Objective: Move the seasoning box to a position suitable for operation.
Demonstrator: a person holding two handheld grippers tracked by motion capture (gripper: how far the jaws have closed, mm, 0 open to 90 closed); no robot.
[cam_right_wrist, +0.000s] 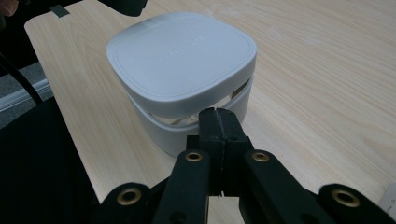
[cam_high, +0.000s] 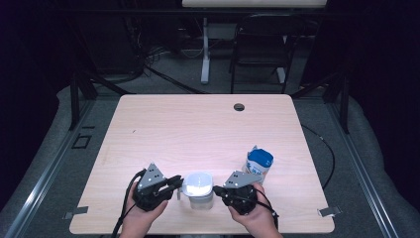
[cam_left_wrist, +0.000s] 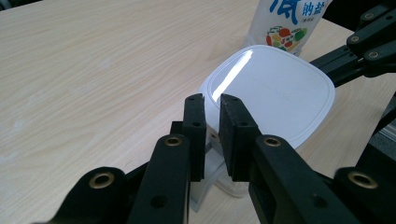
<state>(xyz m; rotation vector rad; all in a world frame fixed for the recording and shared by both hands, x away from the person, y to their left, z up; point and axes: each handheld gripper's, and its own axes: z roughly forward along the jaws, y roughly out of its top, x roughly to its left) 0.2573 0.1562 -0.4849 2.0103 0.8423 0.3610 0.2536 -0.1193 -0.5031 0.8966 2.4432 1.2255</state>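
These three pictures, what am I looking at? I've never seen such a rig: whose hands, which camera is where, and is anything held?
A person sits at a wooden table and holds a hand tool with two black jaws in each hand. The wide picture comes from a camera above, looking down; the left gripper and the right gripper face each other across a white box with a lid. The other two pictures come from cameras riding on the tools, looking along their jaws. The left jaws stand slightly apart at the box's edge, pressing on nothing visible. The right jaws are closed together, touching the box's side at most. Behind the box stands a blue-capped bottle. Nothing is lifted.
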